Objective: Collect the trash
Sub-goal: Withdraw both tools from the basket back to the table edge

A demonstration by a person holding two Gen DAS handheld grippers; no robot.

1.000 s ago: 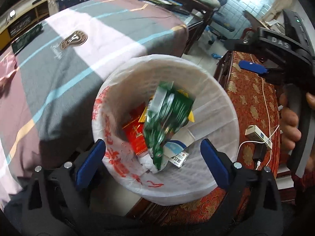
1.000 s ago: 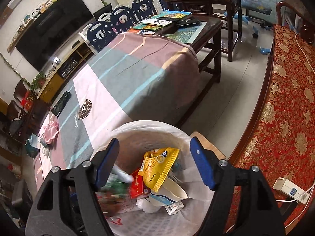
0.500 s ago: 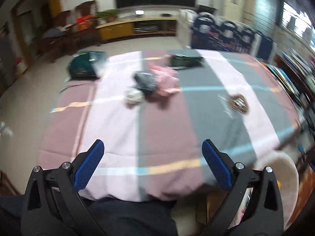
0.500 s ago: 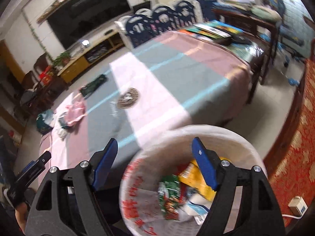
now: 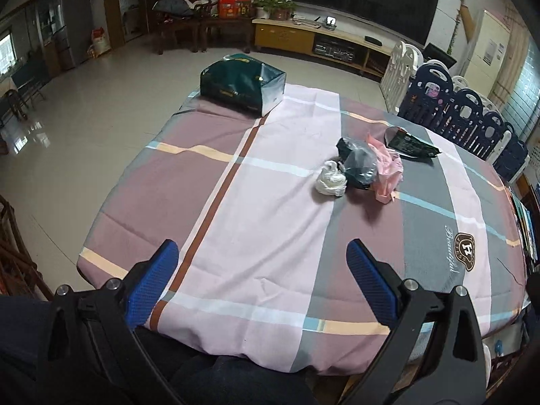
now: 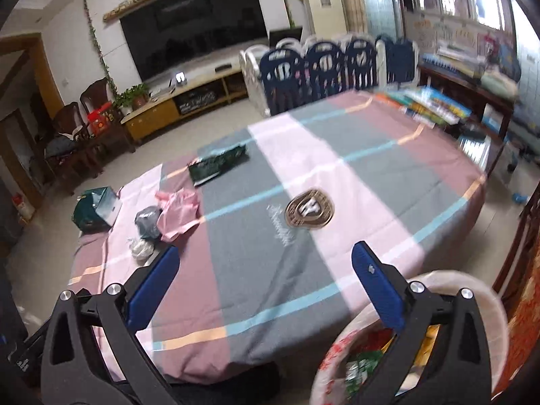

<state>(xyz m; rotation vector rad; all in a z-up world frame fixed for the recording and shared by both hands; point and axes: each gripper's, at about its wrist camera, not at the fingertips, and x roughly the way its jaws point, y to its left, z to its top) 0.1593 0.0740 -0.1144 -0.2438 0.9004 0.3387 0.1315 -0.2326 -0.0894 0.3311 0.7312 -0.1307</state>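
Both grippers are pointed down at a big table (image 5: 270,202) covered in a striped pink, mauve and grey cloth. The left gripper (image 5: 263,281) has its blue fingers spread wide with nothing between them. The right gripper (image 6: 265,285) has its jaws opening, also with nothing in them.

The trash left on the table is bunched together mid-cloth: a white bag (image 5: 331,179) touching a dark grey bag (image 5: 359,167), with a pink bag (image 5: 388,172) right against that. A dark green snack wrapper (image 5: 410,142) lies just beyond them.

A dark green box (image 5: 241,82) sits at the far edge, well apart from the pile. The white-lined bin (image 6: 449,337) is below the table's near edge in the right view, partly hidden behind the right finger, with wrappers inside. A row of navy and white chairs (image 6: 324,67) lines the far side.
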